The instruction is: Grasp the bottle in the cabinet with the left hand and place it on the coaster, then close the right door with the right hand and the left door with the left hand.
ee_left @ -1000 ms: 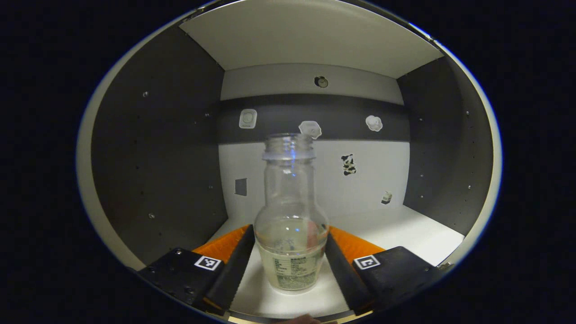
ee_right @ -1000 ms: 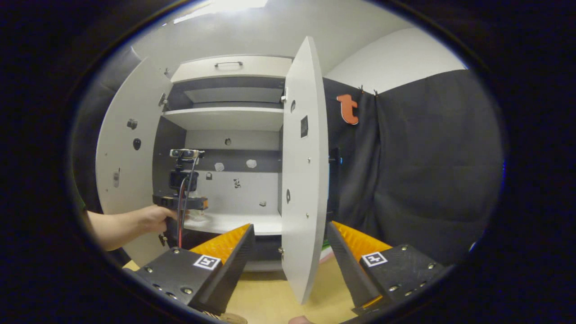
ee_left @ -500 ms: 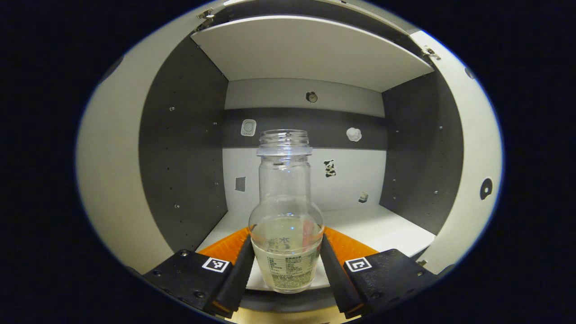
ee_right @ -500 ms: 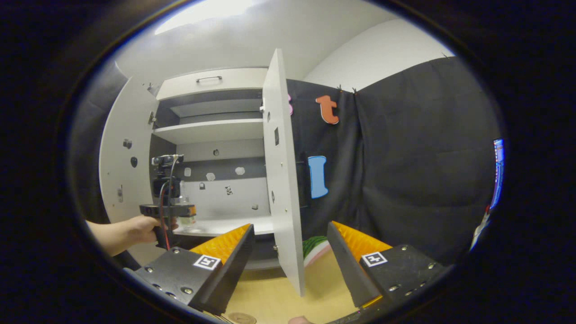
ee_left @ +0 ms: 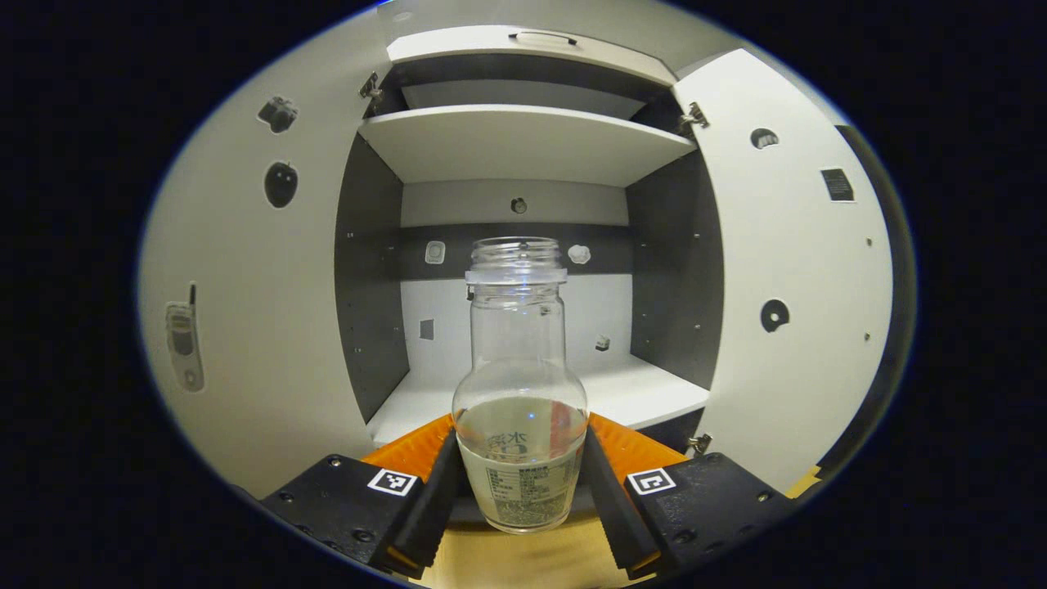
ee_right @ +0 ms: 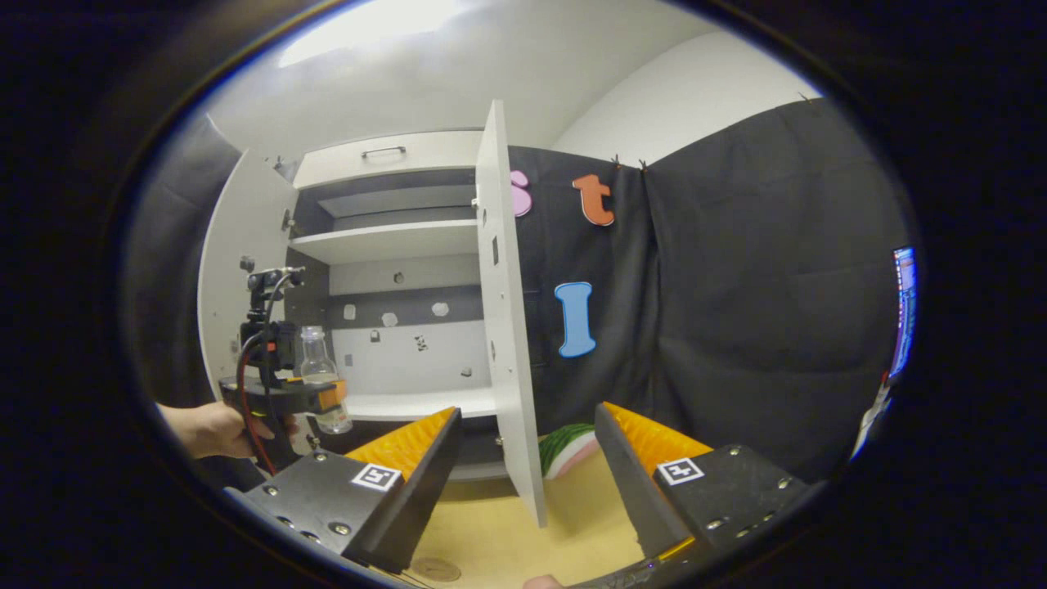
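Now the left claw (ee_left: 521,483) is gripping the bottle (ee_left: 519,384) in front of the open cabinet (ee_left: 523,147), clear of its shelf.
The bottle is standing upright, long axis vertical, uncapped mouth pointing up; tilting it could be spilling the liquid, and the low grip on smooth glass might be letting it slip. The right claw (ee_right: 527,458) is hanging open near the right door (ee_right: 503,327).

The right tool (ee_right: 527,442) is held open above the counter (ee_right: 491,532), facing the right door's (ee_right: 507,327) edge. Farther left, a bottle (ee_right: 319,372) is gripped by the left tool (ee_right: 331,398).
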The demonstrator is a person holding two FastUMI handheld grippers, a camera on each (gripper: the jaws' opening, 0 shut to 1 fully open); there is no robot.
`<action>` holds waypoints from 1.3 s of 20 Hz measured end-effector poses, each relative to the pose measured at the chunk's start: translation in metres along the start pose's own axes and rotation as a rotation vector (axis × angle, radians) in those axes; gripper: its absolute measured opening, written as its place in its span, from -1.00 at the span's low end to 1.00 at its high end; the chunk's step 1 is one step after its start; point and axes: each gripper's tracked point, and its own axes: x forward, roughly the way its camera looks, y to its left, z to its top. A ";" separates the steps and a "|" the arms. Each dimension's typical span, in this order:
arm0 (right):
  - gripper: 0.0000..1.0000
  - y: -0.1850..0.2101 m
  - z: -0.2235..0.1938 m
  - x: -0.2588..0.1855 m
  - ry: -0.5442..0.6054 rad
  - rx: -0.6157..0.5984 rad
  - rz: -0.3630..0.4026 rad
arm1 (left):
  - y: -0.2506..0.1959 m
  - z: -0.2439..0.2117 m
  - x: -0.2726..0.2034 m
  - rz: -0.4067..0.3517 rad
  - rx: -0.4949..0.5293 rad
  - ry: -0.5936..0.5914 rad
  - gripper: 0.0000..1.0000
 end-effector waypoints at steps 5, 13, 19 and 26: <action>0.97 0.007 -0.012 -0.001 0.014 -0.002 0.042 | -0.012 -0.033 -0.051 -0.018 -0.014 0.007 0.57; 0.89 0.023 -0.039 0.009 0.067 -0.018 0.114 | -0.031 -0.117 -0.109 -0.046 -0.009 0.006 0.57; 0.96 0.060 -0.056 0.026 0.103 0.020 0.176 | -0.059 -0.191 -0.135 -0.107 0.018 0.027 0.57; 0.97 0.082 -0.070 0.040 0.133 -0.063 0.226 | -0.089 -0.263 -0.138 -0.166 -0.015 0.097 0.58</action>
